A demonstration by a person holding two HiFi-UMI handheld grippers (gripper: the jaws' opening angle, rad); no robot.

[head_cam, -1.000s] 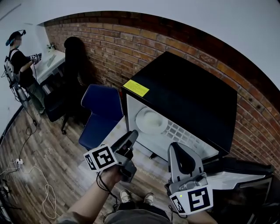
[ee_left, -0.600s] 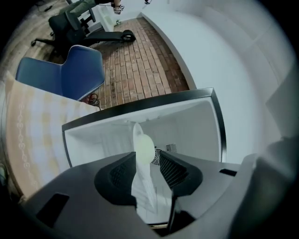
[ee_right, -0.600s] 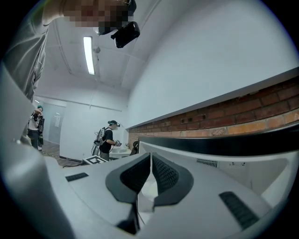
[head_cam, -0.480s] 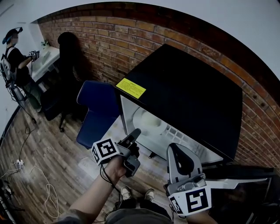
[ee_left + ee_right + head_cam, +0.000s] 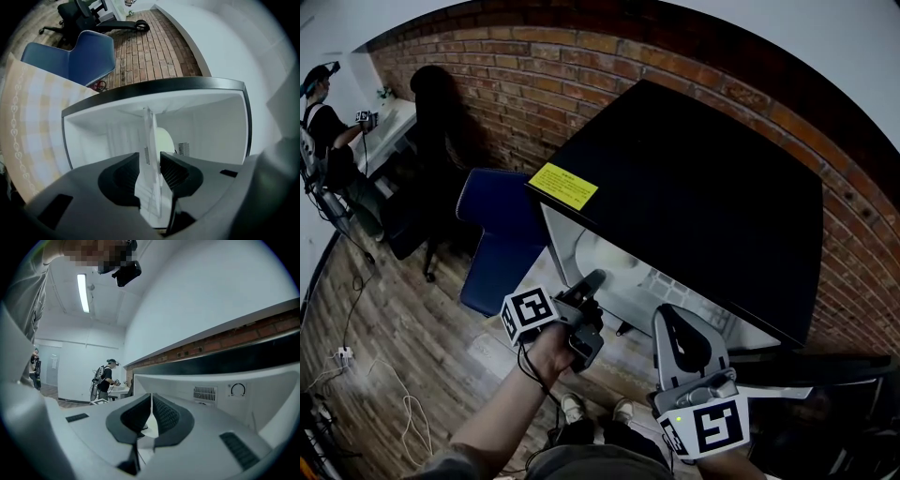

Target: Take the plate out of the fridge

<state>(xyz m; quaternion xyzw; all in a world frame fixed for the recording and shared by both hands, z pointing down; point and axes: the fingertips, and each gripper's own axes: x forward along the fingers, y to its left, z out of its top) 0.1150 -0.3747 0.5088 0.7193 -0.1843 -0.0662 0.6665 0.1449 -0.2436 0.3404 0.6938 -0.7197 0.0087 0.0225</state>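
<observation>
A black mini fridge (image 5: 694, 197) stands open against the brick wall, its inside white. A pale round plate (image 5: 602, 255) lies on the wire shelf (image 5: 675, 281) inside, at the left. My left gripper (image 5: 592, 279) points at the opening just in front of the plate, jaws apart and empty. In the left gripper view the plate (image 5: 165, 140) shows beyond the left gripper (image 5: 150, 158), past the shelf's edge (image 5: 149, 126). My right gripper (image 5: 673, 323) hovers lower right, outside the fridge. In the right gripper view the right gripper (image 5: 151, 401) has its jaws together, holding nothing.
The fridge door (image 5: 811, 373) hangs open at the right. A blue chair (image 5: 502, 234) stands left of the fridge, a black chair (image 5: 441, 122) behind it. A person (image 5: 323, 131) stands at a desk far left. Cables (image 5: 356, 375) lie on the wooden floor.
My left gripper has edged forward and up toward the fridge opening. The head view has drawn closer over the fridge. The right gripper has barely moved.
</observation>
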